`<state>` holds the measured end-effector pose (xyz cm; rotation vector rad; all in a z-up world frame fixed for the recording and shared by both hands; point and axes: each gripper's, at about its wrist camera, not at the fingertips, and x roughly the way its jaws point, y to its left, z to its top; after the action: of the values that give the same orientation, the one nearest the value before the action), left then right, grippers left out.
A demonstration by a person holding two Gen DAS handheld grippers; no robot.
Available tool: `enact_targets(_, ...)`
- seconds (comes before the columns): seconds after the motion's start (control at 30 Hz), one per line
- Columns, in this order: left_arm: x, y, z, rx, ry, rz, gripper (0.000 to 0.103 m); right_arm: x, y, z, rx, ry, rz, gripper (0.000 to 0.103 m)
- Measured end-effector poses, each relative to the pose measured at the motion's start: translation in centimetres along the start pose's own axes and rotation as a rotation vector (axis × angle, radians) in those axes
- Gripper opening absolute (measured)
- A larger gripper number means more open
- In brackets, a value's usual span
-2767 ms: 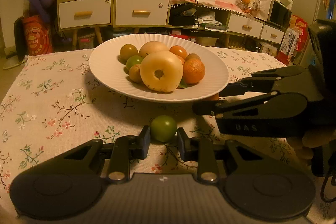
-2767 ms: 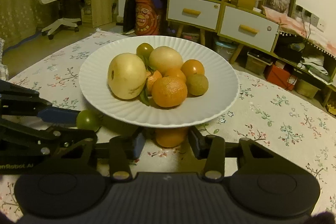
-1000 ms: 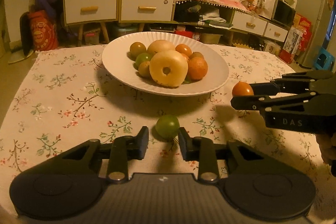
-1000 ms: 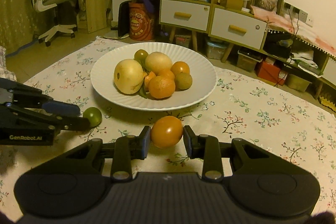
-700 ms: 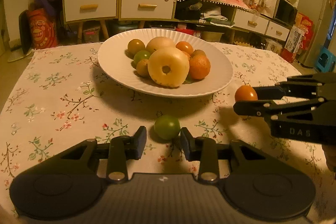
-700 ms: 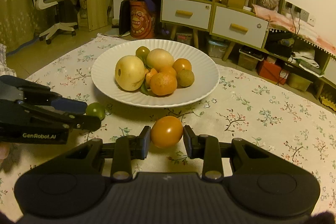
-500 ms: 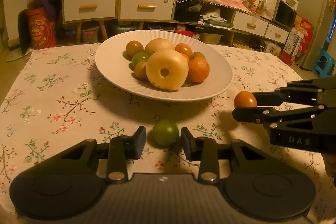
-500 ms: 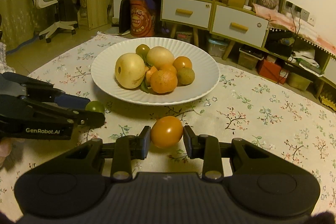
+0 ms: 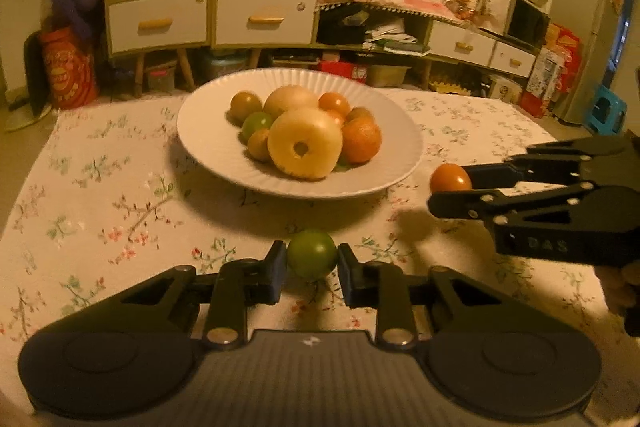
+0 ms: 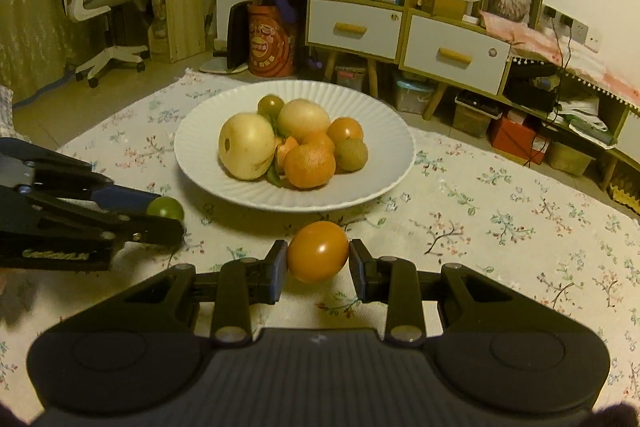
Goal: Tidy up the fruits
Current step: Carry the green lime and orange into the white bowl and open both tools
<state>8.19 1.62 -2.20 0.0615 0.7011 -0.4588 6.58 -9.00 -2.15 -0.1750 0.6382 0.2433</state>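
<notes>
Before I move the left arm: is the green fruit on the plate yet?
No. The green fruit sits between the left gripper fingers, short of the plate.

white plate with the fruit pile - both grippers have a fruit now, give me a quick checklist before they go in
1. Left gripper shut on the green fruit: ok, a pad sits against each side.
2. Right gripper shut on the orange fruit: ok, gripped on both sides.
3. Both fruits lifted off the tablecloth: cannot tell for the green one; the orange one casts a separate shadow, so likely ok.
4. Free room on the white plate: ok, bare surface at its near and right side.
5. Pile stable: cannot tell; the big yellow fruit leans on its neighbours.
6. Grippers apart from each other: ok.
</notes>
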Motion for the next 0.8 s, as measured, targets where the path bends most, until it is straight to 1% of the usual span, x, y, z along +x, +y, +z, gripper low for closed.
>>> enact_targets(0.07,-0.5,0.0,0.6,0.015,-0.018,-0.006,0.028,-0.2,-0.3,0.4,0.01,-0.013,0.001,0.03)
enact_targets(0.17,-0.9,0.5,1.6,-0.005,-0.049,-0.007,0.028,-0.5,-0.7,1.1,0.03,-0.036,0.004,0.03)
enact_targets(0.33,-0.5,2.1,3.4,-0.046,-0.083,0.028,0.028,0.0,-1.1,2.0,0.035,-0.051,-0.008,0.03)
enact_targets(0.4,0.2,2.9,4.0,-0.063,-0.082,0.046,0.028,0.4,-1.2,2.3,0.035,-0.052,-0.016,0.03)
enact_targets(0.57,2.3,4.4,5.2,-0.07,-0.068,0.101,0.028,1.3,-1.6,3.1,0.029,-0.059,-0.016,0.03)
enact_targets(0.7,3.6,4.8,6.1,-0.055,-0.069,0.116,0.028,2.2,-2.1,3.5,0.026,-0.056,-0.019,0.03)
enact_targets(0.8,4.1,4.7,6.5,-0.044,-0.067,0.112,0.028,2.7,-2.4,3.6,0.033,-0.055,-0.021,0.03)
